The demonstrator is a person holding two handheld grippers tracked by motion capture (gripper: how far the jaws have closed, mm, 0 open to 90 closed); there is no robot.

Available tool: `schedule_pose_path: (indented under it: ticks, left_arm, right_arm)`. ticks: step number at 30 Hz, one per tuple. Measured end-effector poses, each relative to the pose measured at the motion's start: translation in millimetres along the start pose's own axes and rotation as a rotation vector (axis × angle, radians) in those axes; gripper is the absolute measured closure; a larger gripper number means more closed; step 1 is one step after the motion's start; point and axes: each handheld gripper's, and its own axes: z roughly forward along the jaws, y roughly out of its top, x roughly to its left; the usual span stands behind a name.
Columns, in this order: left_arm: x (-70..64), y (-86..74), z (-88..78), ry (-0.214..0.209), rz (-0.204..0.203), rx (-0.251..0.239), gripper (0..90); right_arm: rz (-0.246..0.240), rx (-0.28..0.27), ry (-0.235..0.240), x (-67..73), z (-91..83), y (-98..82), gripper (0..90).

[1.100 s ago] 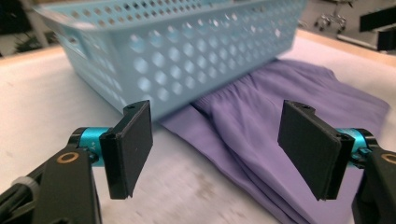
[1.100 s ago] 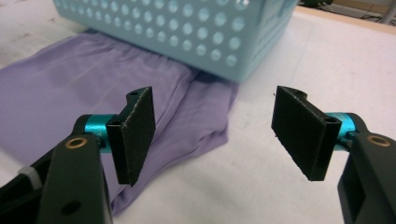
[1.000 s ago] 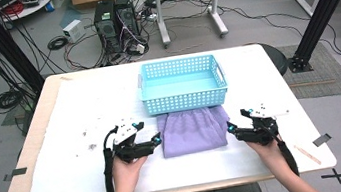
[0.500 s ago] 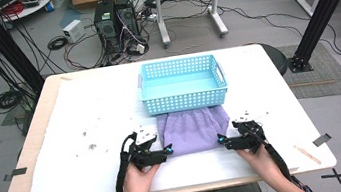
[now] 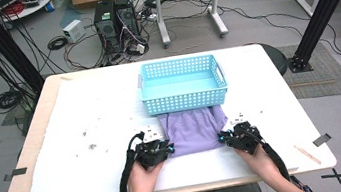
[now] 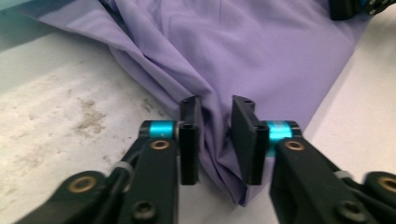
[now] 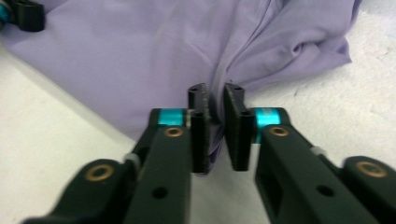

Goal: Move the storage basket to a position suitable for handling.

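Lay flat on the white-covered surface (image 5: pixel 86 118), low of centre in the high view: a purple cloth (image 5: pixel 193 129), roughly square, slightly longer from top to bottom of the frame. Far edge tucked against, perhaps under, the near wall of the light-blue perforated basket (image 5: pixel 186 105); near edge ran left to right between the two grippers. Bunched into folds at both lower corners.

Left gripper (image 5: pixel 170 149) sat at the cloth's lower left corner, pointed toward frame right, held by the left hand (image 5: pixel 144 178). Seen in the left gripper view as the purple cloth (image 6: pixel 243 56) gathered into a ridge between the left gripper (image 6: pixel 215 135) jaws. Jaws had just been closing, drawn in to a narrow gap with the fabric corner pinched up between the pads.

Right gripper (image 5: pixel 221 137) sat at the lower right corner, pointed toward frame left, held by the right hand (image 5: pixel 260 159). Seen in the right gripper view as a thin fold of the purple cloth (image 7: pixel 140 60) clamped in the right gripper (image 7: pixel 215 122). Jaws had just been closing too, nearly together, only the fold between them.

Both grippers faced each other across the cloth's near edge, level with one another. Basket stood just beyond, long axis left to right.
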Motion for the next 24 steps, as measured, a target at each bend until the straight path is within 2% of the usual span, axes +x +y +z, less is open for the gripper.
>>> schedule_pose_path:
  ticks: [3,5,6,11,12,13,15,17,18,20,24]
  left_arm:
    - [0.6,0.2,-0.1,-0.010,-0.006,0.000,77.7]
    - [1.9,0.0,-1.1,-0.027,-0.016,0.003,79.7]
    - [0.8,-1.2,-3.1,-0.049,-0.024,0.004,80.5]
    - [-9.6,-6.8,-8.5,-0.083,-0.002,0.010,82.0]
    - [-15.9,-9.9,-11.2,-0.096,0.016,0.013,82.1]
    - [-15.9,-9.9,-11.2,-0.096,0.016,0.013,82.2]
    - [-24.3,-14.4,-15.8,-0.115,0.030,0.018,82.4]
    - [-26.7,-16.0,-17.1,-0.125,0.029,0.018,82.6]
    - [-31.0,-19.6,-19.9,-0.149,0.023,0.023,82.7]
    - [-35.9,-22.6,-22.2,-0.158,0.035,0.024,82.7]
    - [-42.0,-26.8,-26.1,-0.163,0.048,0.026,82.5]
  right_arm:
    - [-0.009,-0.001,-0.003,1.7,-1.2,-1.1,87.3]
    - [0.004,-0.001,0.013,1.6,-5.3,-4.9,88.2]
    - [0.004,-0.003,0.022,1.9,-7.4,-7.1,88.3]
    - [-0.020,-0.002,0.030,7.6,-19.2,-19.5,88.4]
    - [-0.022,-0.003,0.034,11.3,-25.4,-26.1,88.4]
    - [-0.022,-0.003,0.034,11.3,-25.4,-26.1,88.4]
    - [-0.039,-0.007,0.041,17.6,-34.9,-36.4,88.4]
    - [-0.054,-0.008,0.046,21.7,-40.5,-43.7,88.3]
    - [-0.052,-0.006,0.042,24.4,-43.6,-47.1,88.3]
    - [-0.054,-0.011,0.038,27.1,-48.4,-52.9,88.3]
    - [-0.048,-0.018,0.060,28.2,-53.8,-59.8,88.3]
